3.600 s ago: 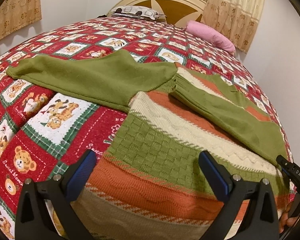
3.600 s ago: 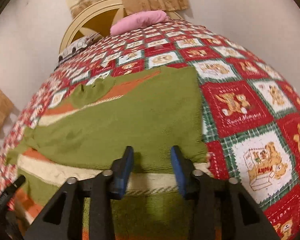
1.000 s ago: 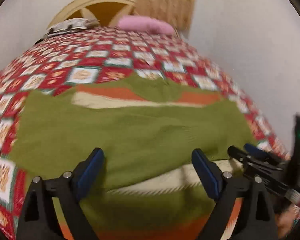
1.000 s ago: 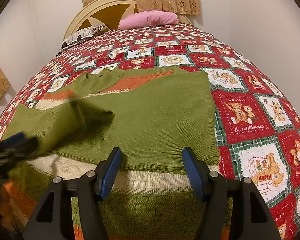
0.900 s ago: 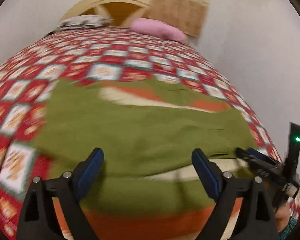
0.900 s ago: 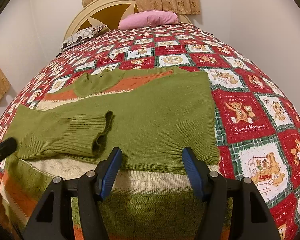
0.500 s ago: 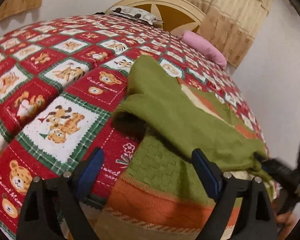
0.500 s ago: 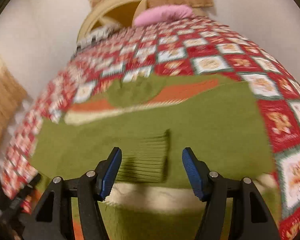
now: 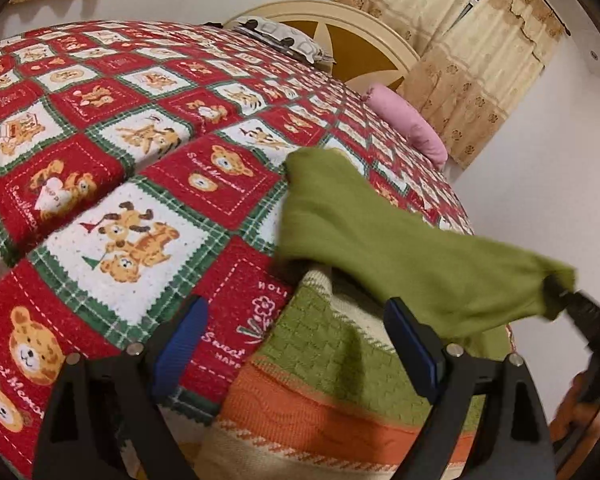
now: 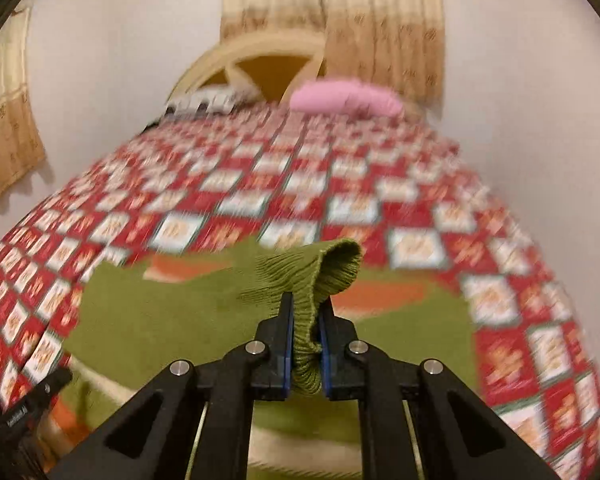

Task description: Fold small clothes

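Sweater: your green, cream and orange knitted sweater point(image 9: 340, 364) lies flat on the red teddy-bear quilt point(image 9: 112, 184), its hem end nearest you, partly under the left gripper.
Sleeve: the green sleeve point(image 9: 384, 248) is lifted off the sweater body and stretched across it toward your right gripper.
Cuff: the ribbed cuff point(image 10: 312, 280) stands bunched up right between the right gripper's pads — it flares out above them.
Right gripper: your right gripper point(image 10: 305, 340) is clamped tight on the cuff, jaws nearly together with only knit between them.
Left gripper: your left gripper point(image 9: 296, 348) is spread wide and holds nothing — one finger over the quilt, the other over the sweater, under the raised sleeve.
Background: a pink pillow point(image 10: 346, 98) sits by the headboard point(image 9: 364, 36).
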A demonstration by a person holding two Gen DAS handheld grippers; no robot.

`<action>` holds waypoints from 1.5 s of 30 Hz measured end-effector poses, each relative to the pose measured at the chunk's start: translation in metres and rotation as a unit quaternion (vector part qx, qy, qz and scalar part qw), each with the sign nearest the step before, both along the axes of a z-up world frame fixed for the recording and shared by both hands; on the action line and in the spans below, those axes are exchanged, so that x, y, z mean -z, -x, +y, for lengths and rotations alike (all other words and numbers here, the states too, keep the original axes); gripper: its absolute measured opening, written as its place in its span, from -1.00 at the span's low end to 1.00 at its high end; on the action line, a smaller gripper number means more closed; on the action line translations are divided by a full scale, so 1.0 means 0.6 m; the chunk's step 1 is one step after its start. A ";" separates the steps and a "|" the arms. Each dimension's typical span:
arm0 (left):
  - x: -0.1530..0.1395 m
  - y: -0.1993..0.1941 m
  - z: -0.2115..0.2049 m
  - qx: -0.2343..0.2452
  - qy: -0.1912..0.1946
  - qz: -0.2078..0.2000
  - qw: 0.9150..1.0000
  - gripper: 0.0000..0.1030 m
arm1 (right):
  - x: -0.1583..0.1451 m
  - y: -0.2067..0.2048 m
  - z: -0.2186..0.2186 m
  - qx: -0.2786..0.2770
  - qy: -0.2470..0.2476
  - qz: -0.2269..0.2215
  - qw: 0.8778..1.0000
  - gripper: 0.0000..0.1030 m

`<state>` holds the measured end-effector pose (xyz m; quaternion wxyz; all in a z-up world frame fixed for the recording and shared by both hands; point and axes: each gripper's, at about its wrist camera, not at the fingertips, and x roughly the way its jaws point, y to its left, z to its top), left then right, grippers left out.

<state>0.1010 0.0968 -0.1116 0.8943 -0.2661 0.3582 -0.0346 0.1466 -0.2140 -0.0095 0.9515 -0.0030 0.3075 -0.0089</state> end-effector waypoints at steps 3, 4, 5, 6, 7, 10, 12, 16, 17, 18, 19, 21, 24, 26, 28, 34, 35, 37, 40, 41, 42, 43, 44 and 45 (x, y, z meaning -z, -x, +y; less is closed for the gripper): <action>-0.001 -0.001 -0.002 0.000 -0.006 0.002 1.000 0.79 | -0.009 0.006 -0.032 0.022 0.037 -0.010 0.999 -0.81; 0.000 0.000 0.000 0.000 -0.006 0.001 1.000 0.79 | 0.000 0.004 -0.044 0.031 0.048 -0.002 0.998 -0.81; 0.000 0.000 -0.001 0.000 -0.006 0.002 1.000 0.79 | 0.019 0.000 -0.055 0.040 0.058 0.011 0.997 -0.81; 0.000 0.000 -0.001 0.000 -0.007 0.002 1.000 0.79 | 0.043 -0.005 -0.064 0.043 0.062 0.029 0.997 -0.81; 0.000 0.000 -0.001 0.000 -0.008 0.002 1.000 0.79 | 0.071 -0.012 -0.071 0.041 0.059 0.052 0.996 -0.81; 0.000 -0.001 0.000 0.000 -0.011 0.003 1.000 0.79 | 0.138 -0.020 -0.081 0.039 0.050 0.108 0.992 -0.72; 0.000 -0.001 0.000 0.000 -0.010 0.002 1.000 0.79 | 0.167 -0.020 -0.090 0.048 0.052 0.137 0.988 -0.38; -0.009 -0.015 -0.023 0.013 -0.063 0.028 0.998 0.84 | 0.132 0.017 -0.131 0.071 0.014 0.109 0.991 0.21; -0.012 -0.022 -0.035 0.013 -0.086 0.042 0.995 0.91 | 0.119 0.028 -0.142 0.096 0.030 0.097 0.990 0.21; -0.011 -0.032 -0.047 0.017 -0.108 0.054 0.993 0.99 | 0.109 0.038 -0.148 0.117 0.047 0.089 0.988 0.21; -0.011 -0.041 -0.058 0.020 -0.131 0.066 0.989 1.00 | 0.097 0.049 -0.157 0.128 0.051 0.075 0.988 0.21; -0.009 -0.063 -0.077 0.012 -0.174 0.088 0.981 1.00 | 0.083 0.057 -0.161 0.109 0.014 0.062 0.992 0.21; -0.007 -0.083 -0.074 -0.004 -0.170 0.098 0.981 1.00 | 0.077 0.047 -0.136 0.061 -0.033 0.064 0.996 0.03; -0.009 -0.095 -0.062 -0.011 -0.161 0.099 0.982 0.99 | 0.090 0.025 -0.105 0.023 -0.046 0.077 0.996 -0.17; -0.019 -0.106 -0.029 -0.033 -0.164 0.097 0.981 0.74 | 0.119 0.003 -0.080 0.002 -0.050 0.104 0.993 -0.17; -0.035 -0.102 0.043 0.039 -0.121 0.084 0.988 0.86 | 0.169 -0.004 -0.073 -0.002 -0.053 0.115 0.992 -0.14; -0.043 -0.094 0.036 0.052 -0.135 0.068 0.987 0.86 | 0.171 -0.003 -0.076 -0.003 -0.058 0.112 0.992 -0.14; -0.056 -0.069 0.029 0.075 -0.156 0.034 0.984 0.86 | 0.169 -0.002 -0.077 -0.003 -0.060 0.110 0.992 -0.14; -0.061 -0.048 0.045 0.084 -0.182 0.015 0.980 1.00 | 0.171 0.001 -0.076 -0.003 -0.058 0.109 0.992 -0.13; -0.060 -0.047 0.056 0.075 -0.184 0.017 0.980 1.00 | 0.171 0.001 -0.076 -0.003 -0.058 0.109 0.992 -0.13; -0.060 -0.050 0.069 0.055 -0.180 0.023 0.982 1.00 | 0.170 0.001 -0.076 -0.003 -0.057 0.109 0.992 -0.13; -0.062 -0.055 0.077 0.045 -0.170 0.026 0.984 1.00 | 0.170 0.001 -0.076 -0.003 -0.056 0.109 0.993 -0.13; -0.068 -0.064 0.085 0.040 -0.148 0.026 0.988 1.00 | 0.170 0.001 -0.076 -0.002 -0.054 0.109 0.993 -0.12; -0.071 -0.069 0.084 0.041 -0.131 0.025 0.990 1.00 | 0.171 -0.001 -0.075 -0.002 -0.052 0.109 0.993 -0.12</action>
